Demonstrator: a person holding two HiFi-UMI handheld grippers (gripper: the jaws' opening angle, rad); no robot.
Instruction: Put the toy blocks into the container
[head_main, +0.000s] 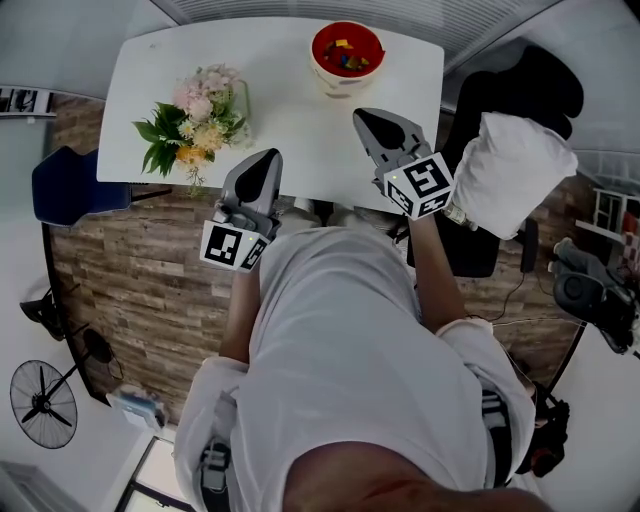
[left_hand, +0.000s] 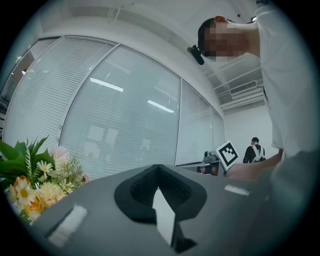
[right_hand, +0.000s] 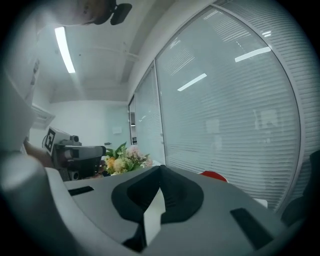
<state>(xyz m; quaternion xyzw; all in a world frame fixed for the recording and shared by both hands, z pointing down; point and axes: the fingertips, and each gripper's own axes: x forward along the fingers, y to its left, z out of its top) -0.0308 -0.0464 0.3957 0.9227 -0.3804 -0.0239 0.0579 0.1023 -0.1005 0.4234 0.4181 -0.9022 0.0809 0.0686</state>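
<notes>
In the head view a red container (head_main: 346, 48) with several coloured toy blocks (head_main: 345, 57) in it stands at the far middle of the white table (head_main: 285, 100). My left gripper (head_main: 266, 160) is held over the table's near edge, its jaws together and nothing between them. My right gripper (head_main: 366, 119) hovers just in front of the container, also shut and empty. The left gripper view shows the left gripper (left_hand: 158, 168) pointing up at window blinds. In the right gripper view, the right gripper (right_hand: 160, 170) has the container's red rim (right_hand: 214, 175) just beyond it.
A bunch of flowers (head_main: 196, 115) lies on the table's left part. A blue chair (head_main: 66, 186) stands left of the table, a black chair (head_main: 522, 88) with a white cushion (head_main: 520, 172) to the right. A fan (head_main: 42, 402) stands on the floor. A distant person (left_hand: 254, 150) shows in the left gripper view.
</notes>
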